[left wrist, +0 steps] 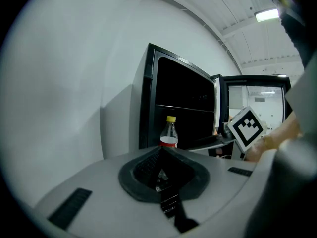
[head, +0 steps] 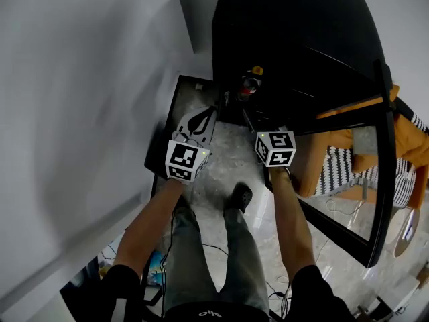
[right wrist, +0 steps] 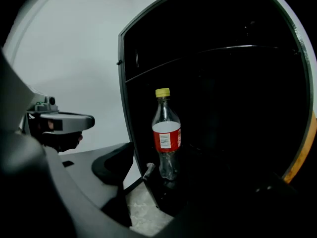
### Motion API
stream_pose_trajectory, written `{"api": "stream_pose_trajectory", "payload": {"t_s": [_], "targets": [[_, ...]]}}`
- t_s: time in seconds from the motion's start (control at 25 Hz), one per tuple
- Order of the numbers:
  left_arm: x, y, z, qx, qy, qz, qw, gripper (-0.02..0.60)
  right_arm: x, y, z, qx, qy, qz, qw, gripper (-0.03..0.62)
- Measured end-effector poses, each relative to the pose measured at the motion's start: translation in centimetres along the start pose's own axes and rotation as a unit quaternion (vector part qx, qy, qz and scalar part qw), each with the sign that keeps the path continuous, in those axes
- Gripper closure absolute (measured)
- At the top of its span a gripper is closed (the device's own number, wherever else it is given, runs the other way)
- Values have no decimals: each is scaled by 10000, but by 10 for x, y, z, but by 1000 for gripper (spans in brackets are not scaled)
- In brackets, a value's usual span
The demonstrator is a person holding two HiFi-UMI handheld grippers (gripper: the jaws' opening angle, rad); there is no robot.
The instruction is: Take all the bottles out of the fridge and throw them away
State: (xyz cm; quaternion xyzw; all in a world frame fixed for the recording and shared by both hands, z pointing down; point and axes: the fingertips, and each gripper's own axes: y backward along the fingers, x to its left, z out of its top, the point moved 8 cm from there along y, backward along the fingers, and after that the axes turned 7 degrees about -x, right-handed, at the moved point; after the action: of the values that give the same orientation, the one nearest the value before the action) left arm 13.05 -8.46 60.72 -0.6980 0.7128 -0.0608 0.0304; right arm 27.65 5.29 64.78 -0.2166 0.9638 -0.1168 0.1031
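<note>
Where the head view looks down, a white wall (head: 80,99) fills everything to the left of both grippers. The black fridge (head: 288,39) stands straight ahead of the jaws. Its interior is dark, and its glass door (head: 385,146) is swung open off to the right of the right gripper (head: 253,123). The pale marbled floor (head: 228,159) lies below both grippers, and the person's legs (head: 201,247) and one dark shoe (head: 240,196) are behind them.

The left gripper (left wrist: 161,171) has its jaws brought fully together with nothing between them. It is held just outside the fridge, near its left edge. The right gripper's jaws stand wide apart and grip nothing. They point into the bottom of the fridge.

A clear bottle (right wrist: 166,133) with a yellow cap and a red label stands upright on the fridge's lowest level. It is just ahead of the right jaws, in line with the gap between them but beyond their tips and untouched. From the left jaws it is farther ahead.
</note>
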Motion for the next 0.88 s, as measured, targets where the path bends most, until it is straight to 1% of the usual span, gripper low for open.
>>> {"api": "stream_pose_trajectory", "payload": {"t_s": [0.2, 0.4, 0.88], "targets": [[17, -1, -5, 43, 55, 69, 10000, 574, -11, -27, 0, 69, 25, -132, 9999, 263], [32, -2, -14, 83, 66, 110, 9999, 574, -16, -50, -2, 170, 69, -131, 9997, 247], [52, -18, -18, 97, 106, 111, 9998, 574, -26, -83, 2, 221, 88, -74, 9997, 246]]}}
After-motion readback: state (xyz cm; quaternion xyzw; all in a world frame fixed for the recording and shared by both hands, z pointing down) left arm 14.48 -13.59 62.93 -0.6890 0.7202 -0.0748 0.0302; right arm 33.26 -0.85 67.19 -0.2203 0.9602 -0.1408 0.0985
